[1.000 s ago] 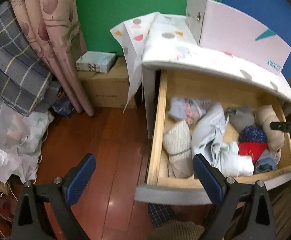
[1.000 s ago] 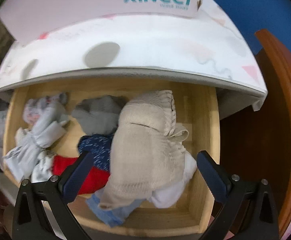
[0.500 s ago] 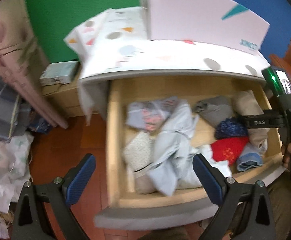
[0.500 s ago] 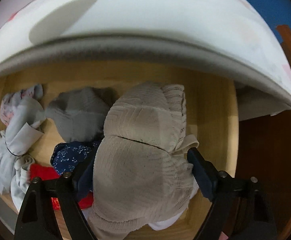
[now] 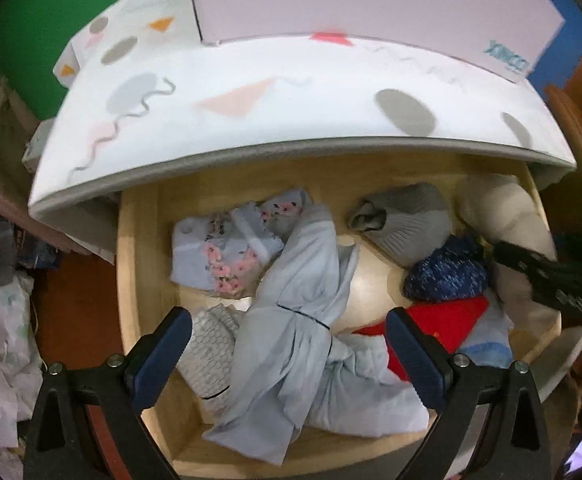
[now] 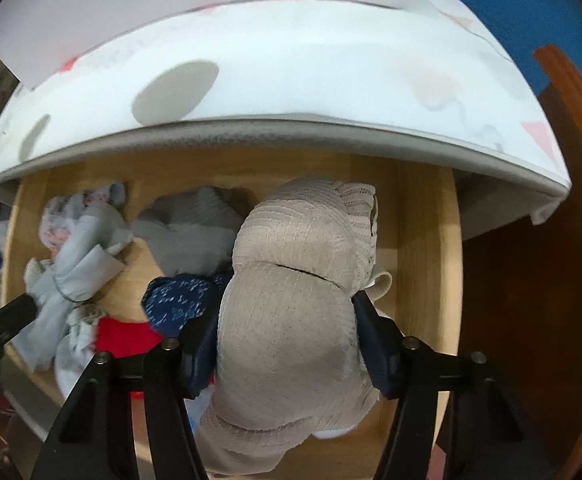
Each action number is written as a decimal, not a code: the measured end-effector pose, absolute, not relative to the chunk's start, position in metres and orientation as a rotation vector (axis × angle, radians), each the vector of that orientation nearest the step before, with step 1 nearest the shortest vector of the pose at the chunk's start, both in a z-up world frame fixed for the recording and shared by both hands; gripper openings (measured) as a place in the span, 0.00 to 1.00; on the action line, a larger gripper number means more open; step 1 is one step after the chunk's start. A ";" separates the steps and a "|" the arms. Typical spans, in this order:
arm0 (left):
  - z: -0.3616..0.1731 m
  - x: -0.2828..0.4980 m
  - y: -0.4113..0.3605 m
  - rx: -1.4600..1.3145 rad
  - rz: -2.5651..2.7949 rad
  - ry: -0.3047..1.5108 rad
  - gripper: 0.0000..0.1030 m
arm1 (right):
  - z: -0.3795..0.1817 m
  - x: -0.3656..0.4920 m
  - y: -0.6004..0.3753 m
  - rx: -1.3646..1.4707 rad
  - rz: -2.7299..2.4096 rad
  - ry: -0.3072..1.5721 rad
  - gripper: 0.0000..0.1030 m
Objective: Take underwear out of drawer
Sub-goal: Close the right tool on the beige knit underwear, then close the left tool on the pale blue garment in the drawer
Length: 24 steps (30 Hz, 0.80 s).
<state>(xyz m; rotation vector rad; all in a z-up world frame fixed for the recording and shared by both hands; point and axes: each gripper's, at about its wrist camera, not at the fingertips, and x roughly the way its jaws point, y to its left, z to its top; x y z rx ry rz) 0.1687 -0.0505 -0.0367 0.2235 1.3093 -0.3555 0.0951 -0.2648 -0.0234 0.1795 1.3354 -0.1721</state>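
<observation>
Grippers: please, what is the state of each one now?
Left gripper: open, holding nothing, above the pale blue garment.
Right gripper: jaws closing, pads against the beige knit underwear.

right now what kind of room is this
Probably a bedroom: an open wooden drawer full of underwear, under a cabinet top, with wood flooring.

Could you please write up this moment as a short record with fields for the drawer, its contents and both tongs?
drawer: wooden drawer pulled open
contents: beige garment, grey garment, navy patterned piece, red piece, light blue cloth, floral piece
right tongs: jaws closing, pads against the beige garment's sides
left tongs: open above the light blue cloth, holding nothing
</observation>
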 end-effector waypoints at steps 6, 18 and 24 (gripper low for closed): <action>-0.063 0.178 -0.061 0.247 -0.332 1.381 0.97 | -0.013 0.094 -0.278 0.225 -0.110 1.373 0.56; -0.101 0.191 -0.078 0.260 -0.270 1.450 0.95 | -0.011 0.089 -0.248 0.160 -0.104 1.363 0.57; -0.112 0.195 -0.089 0.257 -0.267 1.484 0.63 | -0.019 0.080 -0.244 0.169 -0.106 1.331 0.60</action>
